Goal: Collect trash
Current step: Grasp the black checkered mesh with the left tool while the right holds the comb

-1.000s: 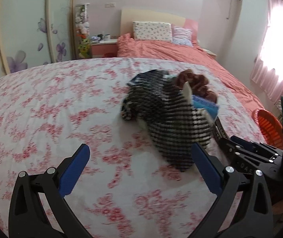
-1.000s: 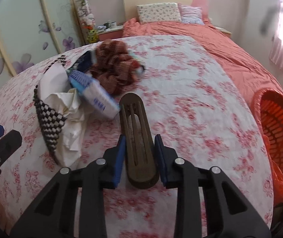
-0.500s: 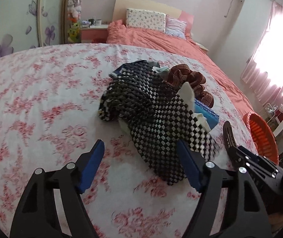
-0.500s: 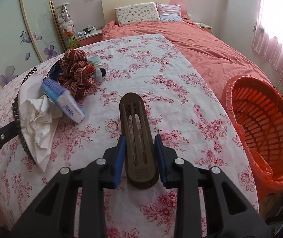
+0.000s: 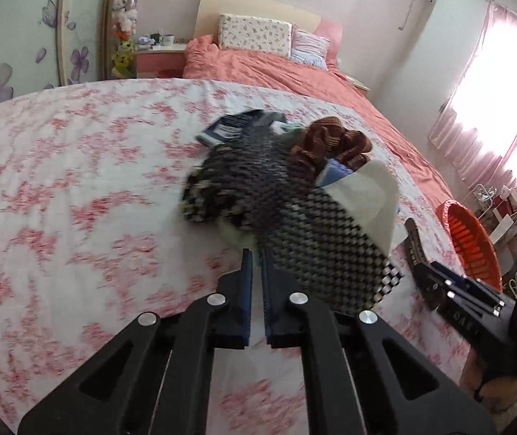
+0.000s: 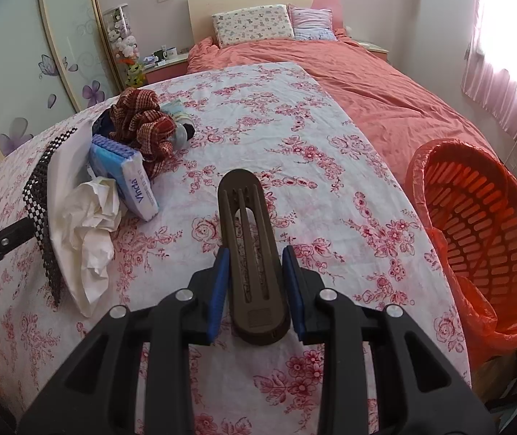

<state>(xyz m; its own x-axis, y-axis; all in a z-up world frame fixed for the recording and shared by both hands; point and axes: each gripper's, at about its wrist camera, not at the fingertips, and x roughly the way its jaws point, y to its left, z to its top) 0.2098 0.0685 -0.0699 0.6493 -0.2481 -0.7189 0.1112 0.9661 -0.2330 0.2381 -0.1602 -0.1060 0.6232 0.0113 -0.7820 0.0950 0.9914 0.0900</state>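
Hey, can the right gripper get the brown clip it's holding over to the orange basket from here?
Probably yes. The right gripper is shut on the brown clip, and only bare floral sheet lies between it and the orange basket, whose mouth faces it.

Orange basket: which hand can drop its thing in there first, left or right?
Right, most likely. The right gripper is shut on the brown slotted piece, and the orange basket sits close beside it on the right. The left gripper, pinching the checkered bag, is farther from the basket.
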